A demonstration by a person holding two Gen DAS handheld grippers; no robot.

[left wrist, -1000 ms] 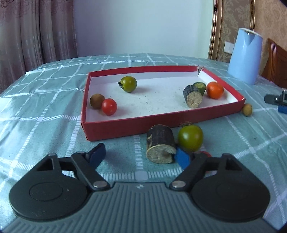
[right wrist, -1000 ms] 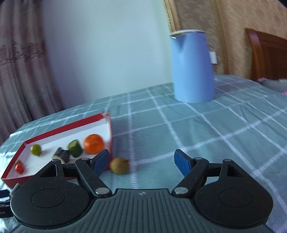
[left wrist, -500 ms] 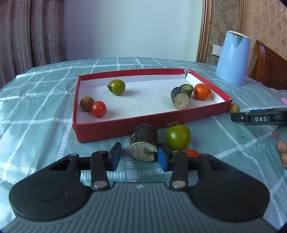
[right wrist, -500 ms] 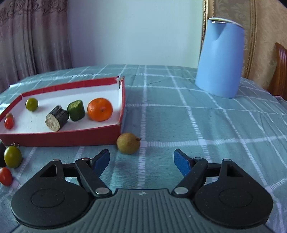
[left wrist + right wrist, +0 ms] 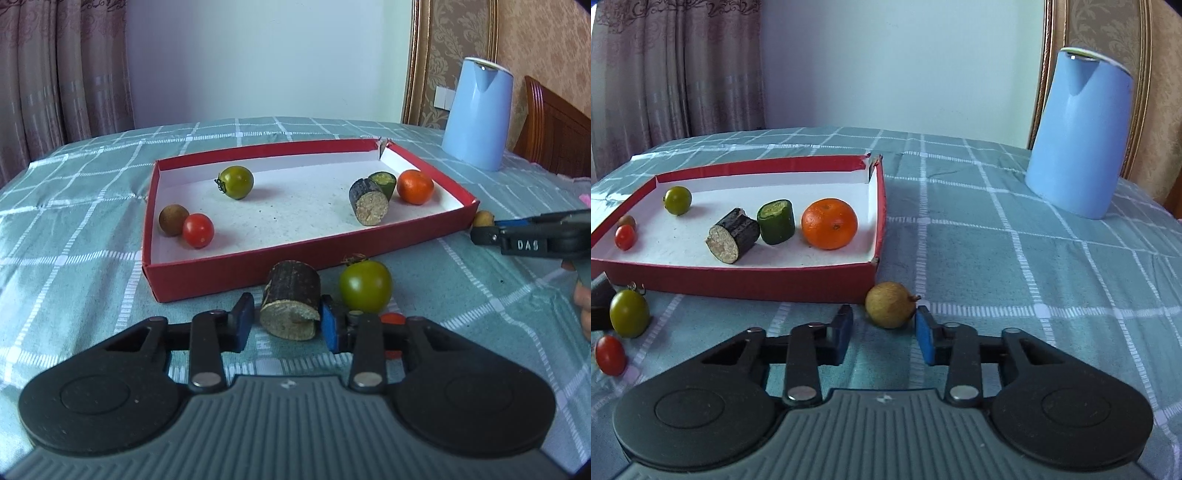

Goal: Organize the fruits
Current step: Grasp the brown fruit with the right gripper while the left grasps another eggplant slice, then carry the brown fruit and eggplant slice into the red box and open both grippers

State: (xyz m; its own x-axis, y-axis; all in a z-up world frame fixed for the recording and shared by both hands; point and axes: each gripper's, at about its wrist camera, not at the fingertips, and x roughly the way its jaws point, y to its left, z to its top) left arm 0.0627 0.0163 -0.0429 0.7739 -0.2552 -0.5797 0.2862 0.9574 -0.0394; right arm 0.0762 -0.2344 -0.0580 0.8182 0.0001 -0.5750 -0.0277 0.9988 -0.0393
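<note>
**Ana:** Both sets of tongs have narrowed since a second ago, and the right one has swung round to face the tray. What is between them now?

**Ben:** Going left to right: the left gripper [image 5: 284, 326] is closing around a dark sugarcane stub [image 5: 291, 295] that lies on the cloth just in front of the tray's near wall. The right pad looks to be touching the stub; a sliver of gap shows at the left pad. The right gripper [image 5: 884, 332] is closing on a small brown longan [image 5: 889, 304] at the tray's near right corner, with a clear gap on its left side.

**Ana:** How will they handle?

**Ben:** My judgement: the stub is stiff, fibrous and fairly light, best pinched across its bark sides. The longan is light, round and thin-shelled, likely to roll away; grip it across its widest part, gently.

**Ana:** And the container?

**Ben:** A shallow red tray [image 5: 236, 271], white inside, holds a brown longan beside a red cherry tomato at its left end, a green tomato further back, then a sugarcane piece, a green stub and an orange at the right. A green tomato [image 5: 365, 286] and a red one lie loose outside it.
</note>
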